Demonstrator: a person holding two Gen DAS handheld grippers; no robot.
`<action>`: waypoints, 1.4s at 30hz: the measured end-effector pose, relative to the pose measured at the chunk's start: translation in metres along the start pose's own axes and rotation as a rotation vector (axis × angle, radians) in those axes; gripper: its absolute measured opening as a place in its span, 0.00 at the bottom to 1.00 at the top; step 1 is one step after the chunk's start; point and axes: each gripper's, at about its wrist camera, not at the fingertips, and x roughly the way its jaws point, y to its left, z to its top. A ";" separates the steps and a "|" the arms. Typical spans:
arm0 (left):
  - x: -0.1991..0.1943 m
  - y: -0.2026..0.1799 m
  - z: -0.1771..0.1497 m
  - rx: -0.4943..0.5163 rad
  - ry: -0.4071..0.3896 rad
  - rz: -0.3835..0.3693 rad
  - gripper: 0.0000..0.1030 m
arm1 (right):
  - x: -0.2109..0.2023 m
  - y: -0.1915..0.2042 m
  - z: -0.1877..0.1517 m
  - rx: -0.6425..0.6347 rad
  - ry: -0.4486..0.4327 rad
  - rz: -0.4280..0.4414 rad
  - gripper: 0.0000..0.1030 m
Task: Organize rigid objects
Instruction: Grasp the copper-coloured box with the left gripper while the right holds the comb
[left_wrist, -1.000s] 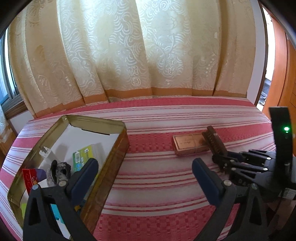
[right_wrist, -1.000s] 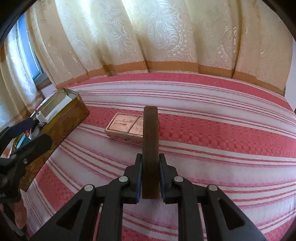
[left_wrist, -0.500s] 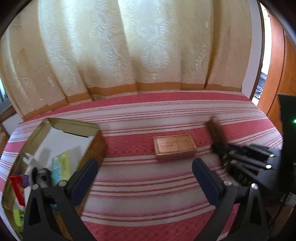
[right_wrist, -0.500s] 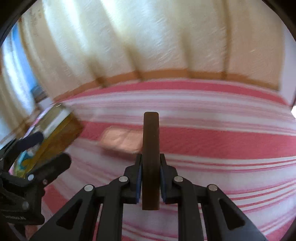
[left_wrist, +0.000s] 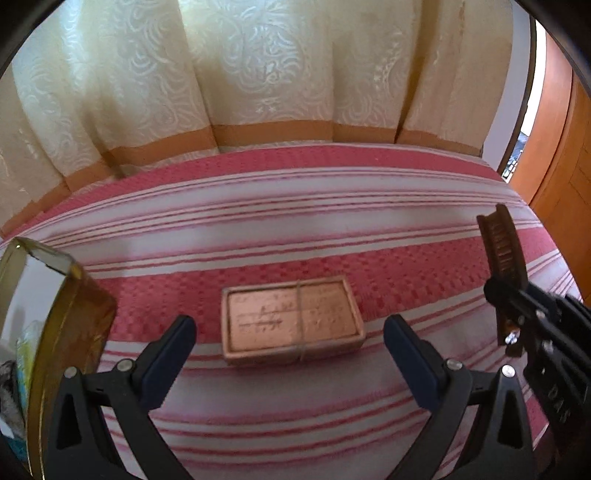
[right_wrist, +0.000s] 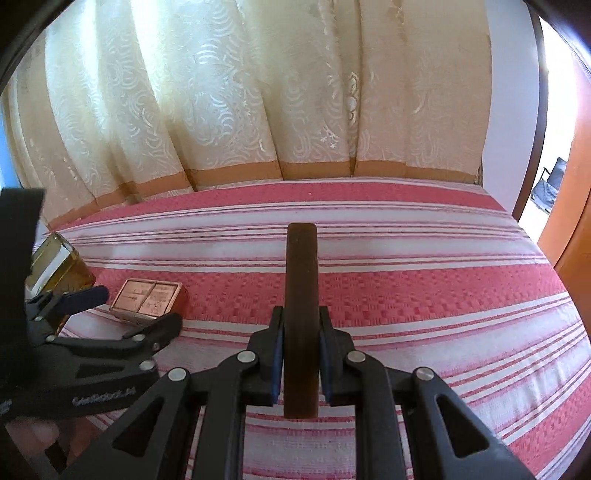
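A flat copper-coloured box (left_wrist: 291, 319) tied with string lies on the red-and-white striped bedspread (left_wrist: 295, 206). My left gripper (left_wrist: 290, 350) is open, and the box sits just beyond the gap between its blue pads. From the right wrist view the same box (right_wrist: 149, 299) appears at the left, behind the left gripper (right_wrist: 133, 310). My right gripper (right_wrist: 301, 354) is shut on a dark brown comb (right_wrist: 301, 314), held edge-on above the bed. That comb (left_wrist: 500, 251) also shows at the right edge of the left wrist view.
A gold tin (left_wrist: 55, 325) holding several small items stands at the left, and its corner (right_wrist: 59, 266) shows in the right wrist view. Cream curtains (left_wrist: 277, 74) hang behind the bed. A wooden door (left_wrist: 565, 177) is at the right.
My left gripper has swung right and dropped toward the copper box, so the tin slid to the frame's left edge. The right gripper with the comb has shifted right, away from the box.
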 end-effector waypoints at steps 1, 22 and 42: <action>0.002 -0.002 0.002 0.005 0.007 0.000 1.00 | 0.000 0.001 0.000 -0.003 -0.003 0.002 0.17; -0.031 0.019 -0.020 -0.027 -0.022 -0.029 0.77 | -0.014 0.026 -0.004 -0.036 -0.070 0.093 0.17; -0.097 0.053 -0.067 -0.022 -0.185 0.040 0.77 | -0.038 0.075 -0.018 -0.091 -0.144 0.115 0.17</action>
